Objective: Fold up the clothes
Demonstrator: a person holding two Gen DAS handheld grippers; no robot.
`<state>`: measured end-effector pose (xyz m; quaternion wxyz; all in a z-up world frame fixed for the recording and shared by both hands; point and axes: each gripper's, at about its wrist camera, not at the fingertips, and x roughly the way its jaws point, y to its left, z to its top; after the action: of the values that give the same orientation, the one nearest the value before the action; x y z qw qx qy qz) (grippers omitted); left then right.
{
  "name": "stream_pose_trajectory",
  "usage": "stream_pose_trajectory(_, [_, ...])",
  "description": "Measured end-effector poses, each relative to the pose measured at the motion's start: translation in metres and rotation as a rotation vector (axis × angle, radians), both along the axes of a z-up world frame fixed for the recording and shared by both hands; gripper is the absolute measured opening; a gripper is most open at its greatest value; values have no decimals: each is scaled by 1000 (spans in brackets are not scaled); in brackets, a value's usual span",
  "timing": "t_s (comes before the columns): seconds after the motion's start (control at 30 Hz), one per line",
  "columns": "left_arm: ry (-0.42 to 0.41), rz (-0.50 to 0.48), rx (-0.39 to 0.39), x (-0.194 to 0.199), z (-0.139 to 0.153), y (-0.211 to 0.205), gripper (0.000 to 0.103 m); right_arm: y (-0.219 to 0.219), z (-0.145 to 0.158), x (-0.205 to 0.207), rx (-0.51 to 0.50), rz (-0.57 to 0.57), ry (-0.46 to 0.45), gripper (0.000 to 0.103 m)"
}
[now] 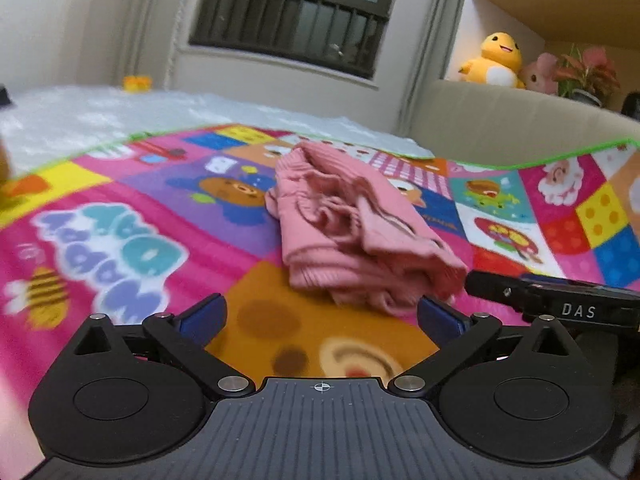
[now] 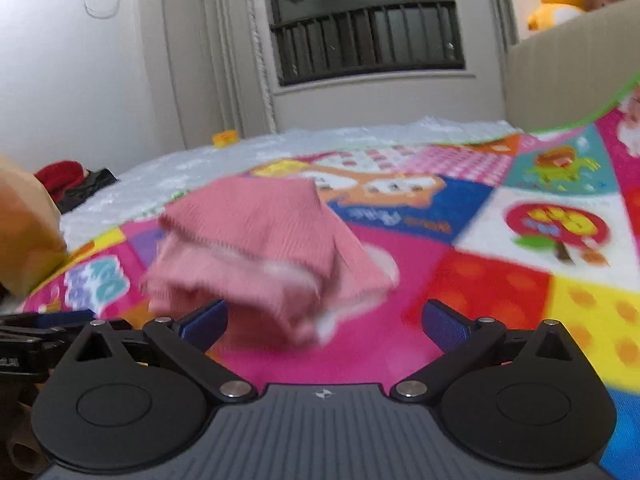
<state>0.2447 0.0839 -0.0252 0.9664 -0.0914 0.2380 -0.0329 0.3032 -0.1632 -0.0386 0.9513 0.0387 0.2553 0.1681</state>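
Just ahead of the left tongs (image 1: pixel 320 314), found the pink garment (image 1: pixel 352 232) lying in a rumpled, half-folded heap on the patterned play mat (image 1: pixel 120 200), its near hem close beside the right-hand fingertip but not between the two. Saw both pairs gaping wide and holding nothing: left tongs spread over bare mat, right tongs (image 2: pixel 324 320) spread with the heap's near corner showing just beyond the left-hand fingertip. Noted the right tongs close beside the left ones, near the garment's corner.

Judged the step to be taking hold of the heap so as to spread and square it. Called for picking one clean edge per pair, not the thick bunched middle; sliding a lower finger under a single layer; closing fully before lifting; and keeping the two pairs level and apart, so the ribbed knit pulled flat rather than sagging. Could not tell, through the blur in the right wrist view, which edge was hem and which sleeve.
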Motion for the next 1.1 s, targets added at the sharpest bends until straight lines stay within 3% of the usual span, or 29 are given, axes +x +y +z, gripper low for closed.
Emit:
stream_pose_trajectory(0.17, [20, 71, 98, -34, -2, -24, 103, -22, -3, -31, -10, -47, 28, 103])
stream_pose_trajectory(0.3, [-51, 100, 172, -48, -4, -33, 103, -31, -4, -57, -24, -57, -17, 103])
stream_pose_trajectory(0.4, [-69, 89, 202, -47, -9, -37, 103, -33, -3, -71, -20, -92, -103, 103])
stream_pose_trajectory(0.53, [-87, 102, 189, -51, -8, -33, 103, -27, -1, -75, -47, -101, -142, 103])
stream_pose_trajectory(0.63, [-110, 115, 168, -56, -8, -30, 103, -28, -2, -73, -52, -97, -126, 103])
stream_pose_trajectory(0.77, [-82, 109, 149, -50, -9, -27, 103, -29, -5, -67, -48, -84, -76, 103])
stream_pose_trajectory(1.1, [-103, 117, 133, -54, -9, -25, 103, -33, -7, -68, -24, -95, -84, 103])
